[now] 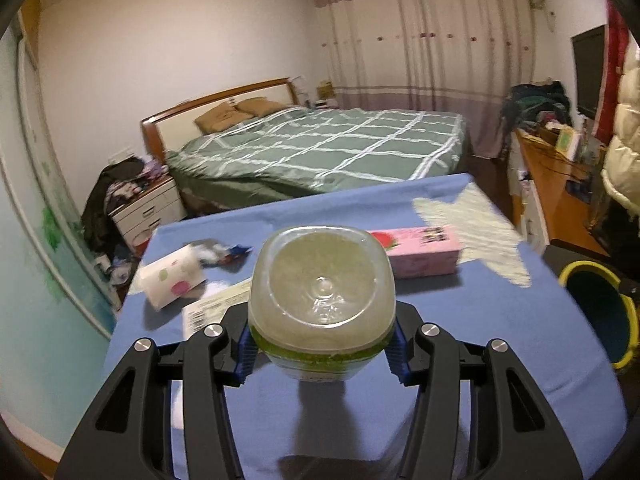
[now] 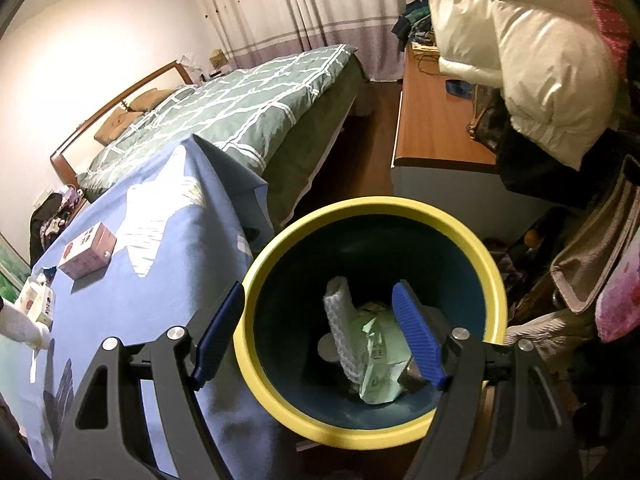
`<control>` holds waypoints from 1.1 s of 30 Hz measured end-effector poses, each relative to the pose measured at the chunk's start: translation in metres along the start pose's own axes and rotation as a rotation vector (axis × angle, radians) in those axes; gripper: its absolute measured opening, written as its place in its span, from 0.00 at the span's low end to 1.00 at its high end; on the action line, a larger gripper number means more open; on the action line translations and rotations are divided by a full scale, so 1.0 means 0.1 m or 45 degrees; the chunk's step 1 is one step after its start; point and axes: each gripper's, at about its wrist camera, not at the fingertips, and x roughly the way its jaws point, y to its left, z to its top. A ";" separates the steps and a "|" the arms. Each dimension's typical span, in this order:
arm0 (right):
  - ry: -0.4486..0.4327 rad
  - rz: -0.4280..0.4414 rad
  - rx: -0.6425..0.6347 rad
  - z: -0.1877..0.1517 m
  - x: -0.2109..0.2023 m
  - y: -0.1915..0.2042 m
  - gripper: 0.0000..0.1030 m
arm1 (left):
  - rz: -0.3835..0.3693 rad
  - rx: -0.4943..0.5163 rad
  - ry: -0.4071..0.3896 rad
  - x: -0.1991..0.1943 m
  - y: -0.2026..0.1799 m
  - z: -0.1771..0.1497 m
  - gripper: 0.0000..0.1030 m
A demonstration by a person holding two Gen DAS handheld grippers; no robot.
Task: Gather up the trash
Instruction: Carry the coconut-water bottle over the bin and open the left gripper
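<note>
My left gripper (image 1: 320, 350) is shut on a clear plastic bottle (image 1: 322, 300) with a green label, held bottom-forward above the blue table (image 1: 460, 320). On the table lie a pink carton (image 1: 420, 254), a tissue pack (image 1: 172, 278), a paper label (image 1: 212, 308) and a crumpled wrapper (image 1: 224, 254). My right gripper (image 2: 320, 332) is open and empty above the yellow-rimmed bin (image 2: 486, 264), which holds a green packet (image 2: 378, 356) and a white knitted piece (image 2: 340, 324). The bin also shows at the right of the left wrist view (image 1: 624, 312).
A bed (image 1: 320, 148) stands beyond the table. A wooden desk (image 2: 432, 120) with clothes and a white puffy jacket (image 2: 520, 48) is at the right. A nightstand (image 1: 148, 208) stands at the left. Bags (image 2: 592, 264) crowd the floor beside the bin.
</note>
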 end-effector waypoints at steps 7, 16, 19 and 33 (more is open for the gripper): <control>-0.026 -0.019 0.036 -0.07 -0.15 -0.22 0.70 | -0.210 0.073 -0.036 -0.16 -0.62 0.23 0.50; -0.036 -0.075 0.063 -0.15 -0.28 -0.57 0.70 | -0.511 0.216 -0.018 -0.22 -1.78 0.46 0.50; -0.034 -0.084 0.075 -0.16 -0.27 -0.66 0.70 | -0.587 0.256 0.002 -0.21 -2.19 0.49 0.50; -0.025 -0.131 0.180 -0.19 -0.26 -1.15 0.70 | -0.727 0.356 0.104 0.12 -3.41 0.33 0.69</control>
